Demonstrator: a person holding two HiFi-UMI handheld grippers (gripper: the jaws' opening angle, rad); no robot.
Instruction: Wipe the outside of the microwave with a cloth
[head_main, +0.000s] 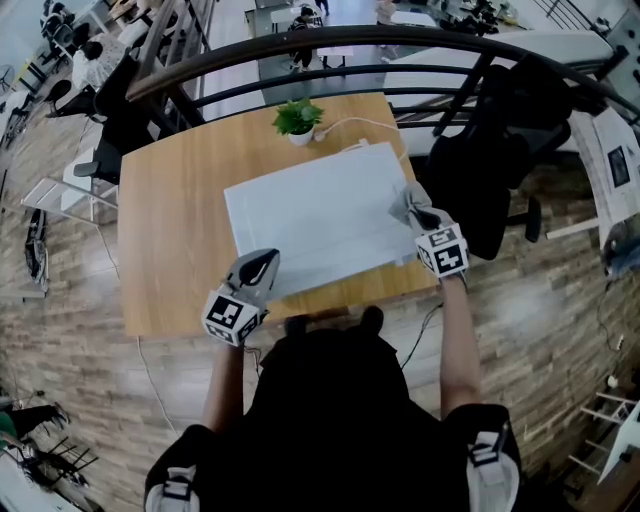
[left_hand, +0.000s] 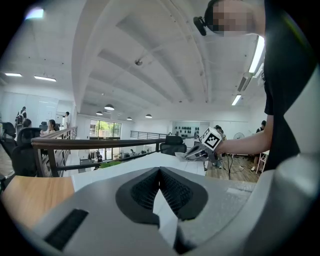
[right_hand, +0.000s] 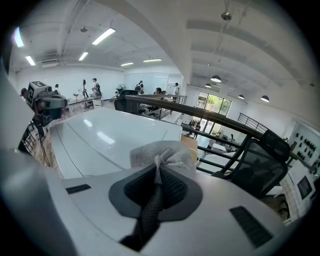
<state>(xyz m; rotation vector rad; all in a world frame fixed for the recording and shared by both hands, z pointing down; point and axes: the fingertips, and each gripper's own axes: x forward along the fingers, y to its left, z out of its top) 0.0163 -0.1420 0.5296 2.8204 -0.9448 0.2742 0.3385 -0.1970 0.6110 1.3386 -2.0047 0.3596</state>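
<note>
Right tongs (right_hand: 159, 167) are closed on a grey cloth (right_hand: 162, 152). The fabric is pinched between the ribbed pads, and a bunched fold stands up beyond the tips. In the head view, the right tongs (head_main: 413, 207) hold the cloth (head_main: 406, 196) on the top panel of the microwave (head_main: 320, 215), at its right-hand edge.

Left tongs (left_hand: 160, 171) are closed with the pad tips meeting and nothing gripped between them. In the head view, the left tongs (head_main: 264, 262) sit over the front-left corner of the microwave top and point away from the person. Whether they touch the panel cannot be determined.

Microwave position: it stands on the wooden counter (head_main: 170, 230), roughly central. Its white top panel faces up. Its long axis runs left to right across the counter and is skewed, so the right end lies farther from the person than the left end. The side that carries the door cannot be determined.

Other items: a small potted plant (head_main: 298, 118) stands on the counter behind the microwave, near the far edge. A white cable (head_main: 350, 124) runs along the counter from just beside the plant towards the rear right of the microwave. A dark railing (head_main: 300, 55) curves past the far side of the counter. A black office chair (head_main: 490, 170) stands to the right.
</note>
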